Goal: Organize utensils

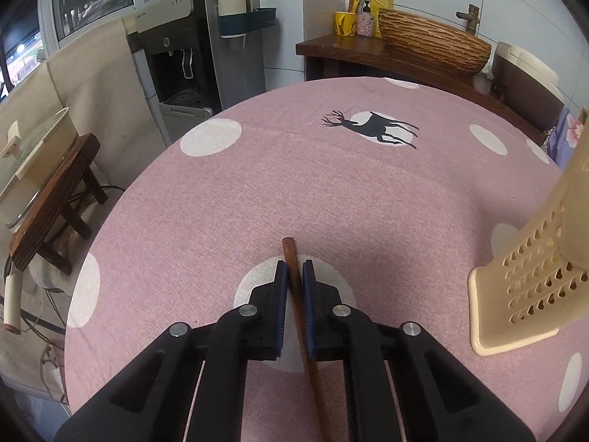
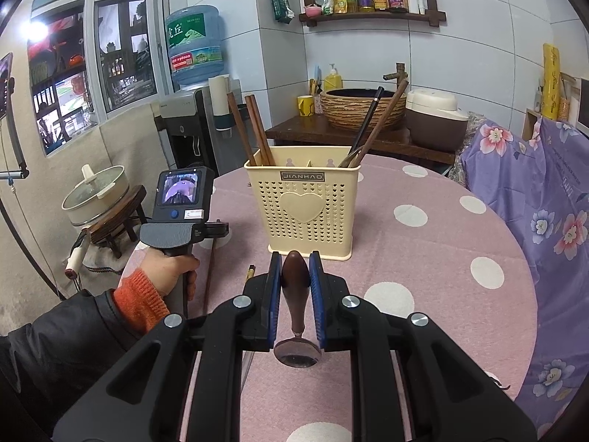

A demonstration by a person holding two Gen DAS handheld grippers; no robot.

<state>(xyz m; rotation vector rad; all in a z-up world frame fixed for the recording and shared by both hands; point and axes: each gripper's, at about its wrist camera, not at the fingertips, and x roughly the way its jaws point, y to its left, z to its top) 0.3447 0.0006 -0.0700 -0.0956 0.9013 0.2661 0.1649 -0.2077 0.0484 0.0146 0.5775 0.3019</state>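
My left gripper is shut on a brown wooden chopstick whose tip pokes out past the pads, low over the pink tablecloth. The cream perforated utensil holder stands to its right. In the right wrist view my right gripper is shut on a spoon with a dark wooden handle; its metal bowl points back toward the camera. The holder stands just ahead, with wooden chopsticks in its left side and utensils in its right. The left gripper's body is at the left.
Another chopstick and a gold-tipped one lie on the cloth left of the right gripper. A water dispenser, a stool with a pot, a wooden counter with a basin and a flowered cloth surround the table.
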